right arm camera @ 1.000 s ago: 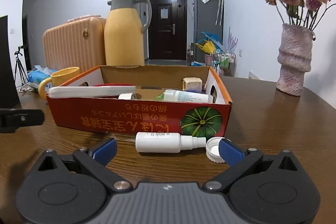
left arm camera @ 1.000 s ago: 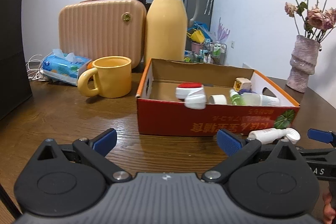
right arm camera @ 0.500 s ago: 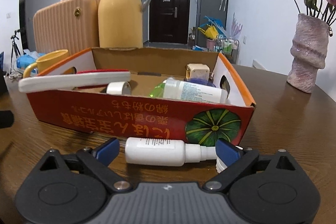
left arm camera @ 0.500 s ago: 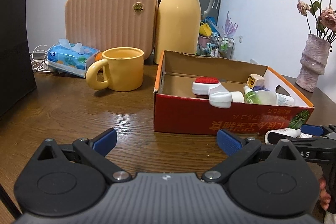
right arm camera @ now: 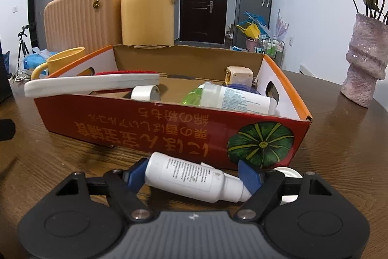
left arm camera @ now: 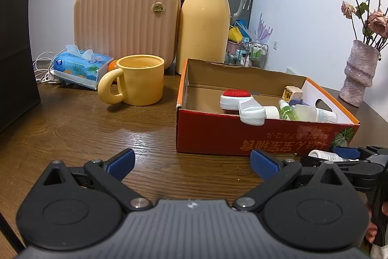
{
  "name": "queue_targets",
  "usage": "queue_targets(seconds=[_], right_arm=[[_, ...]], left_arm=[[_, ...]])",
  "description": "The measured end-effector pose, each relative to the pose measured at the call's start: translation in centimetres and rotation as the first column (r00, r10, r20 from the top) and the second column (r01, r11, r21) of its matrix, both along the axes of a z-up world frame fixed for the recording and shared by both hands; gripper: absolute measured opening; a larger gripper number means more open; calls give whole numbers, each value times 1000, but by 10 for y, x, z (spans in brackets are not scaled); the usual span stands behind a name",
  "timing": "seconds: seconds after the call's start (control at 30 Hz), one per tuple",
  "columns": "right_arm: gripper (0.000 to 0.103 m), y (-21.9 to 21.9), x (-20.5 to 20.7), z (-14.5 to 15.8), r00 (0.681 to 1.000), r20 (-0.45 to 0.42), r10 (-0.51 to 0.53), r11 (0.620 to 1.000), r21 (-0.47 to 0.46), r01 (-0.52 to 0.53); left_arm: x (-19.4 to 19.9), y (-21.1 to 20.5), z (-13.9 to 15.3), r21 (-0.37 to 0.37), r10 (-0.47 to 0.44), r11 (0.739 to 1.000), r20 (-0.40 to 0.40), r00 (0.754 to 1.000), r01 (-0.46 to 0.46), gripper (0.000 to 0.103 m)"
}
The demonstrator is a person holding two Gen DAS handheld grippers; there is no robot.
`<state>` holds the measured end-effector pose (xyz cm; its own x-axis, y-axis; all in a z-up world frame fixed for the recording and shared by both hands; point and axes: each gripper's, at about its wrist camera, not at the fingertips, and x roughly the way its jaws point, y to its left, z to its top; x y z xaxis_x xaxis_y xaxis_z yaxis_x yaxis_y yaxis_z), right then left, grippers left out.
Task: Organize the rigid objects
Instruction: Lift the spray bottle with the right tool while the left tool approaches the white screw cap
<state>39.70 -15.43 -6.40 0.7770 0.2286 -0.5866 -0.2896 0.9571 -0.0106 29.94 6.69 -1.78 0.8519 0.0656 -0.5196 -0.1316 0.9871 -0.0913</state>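
Left claw (left arm camera: pixel 191 163) stands wide apart and empty, low over the bare wooden desk (left arm camera: pixel 72 132), in front of the near left corner of the red carton (left arm camera: pixel 218 135). Behind it, from left to right: a blue tissue pack (left arm camera: pixel 77 66), a yellow mug (left arm camera: pixel 138 79), a ribbed peach case (left arm camera: pixel 126 23) and a tall yellow thermos jug (left arm camera: pixel 203 21). Inside the carton lie a white brush with a red pad (left arm camera: pixel 236 97), a small roll of white tape (right arm camera: pixel 145 92), a green bottle (left arm camera: pixel 287 111), a clear bottle with a printed label (right arm camera: pixel 237 98) and a small beige block (right arm camera: pixel 240 74). Right claw (right arm camera: pixel 196 176) has just been closing; its blue pads now bracket the white bottle (right arm camera: pixel 194 176), which lies tilted on the desk against the front wall of the carton, base at the left pad, neck at the right pad. Both pads appear to touch it. The bottle's open flip cap (right arm camera: pixel 288 172) shows just beyond the right finger. At far right a pink textured vase (right arm camera: pixel 366 64) with dried roses stands on the desk, well apart from the carton.
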Motion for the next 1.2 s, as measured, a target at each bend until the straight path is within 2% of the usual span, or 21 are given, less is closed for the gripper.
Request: queue_targets(seconds=[0.57,0.83,1.2], right_arm=[[79,1,-34,15,994,106,18,1000,13,-19],[79,-12,-41,21,991,131,1,999,35,-5],[79,-51,-48,27,986,159,-42,997,69,31]], left_arm=[[-3,-2,2,-1,0,1000,17,1000,0,103],[-7,-21,6,32,-26,999,39,999,25,103],[-2,-62,3,55,-51,997,21,998,50,103]])
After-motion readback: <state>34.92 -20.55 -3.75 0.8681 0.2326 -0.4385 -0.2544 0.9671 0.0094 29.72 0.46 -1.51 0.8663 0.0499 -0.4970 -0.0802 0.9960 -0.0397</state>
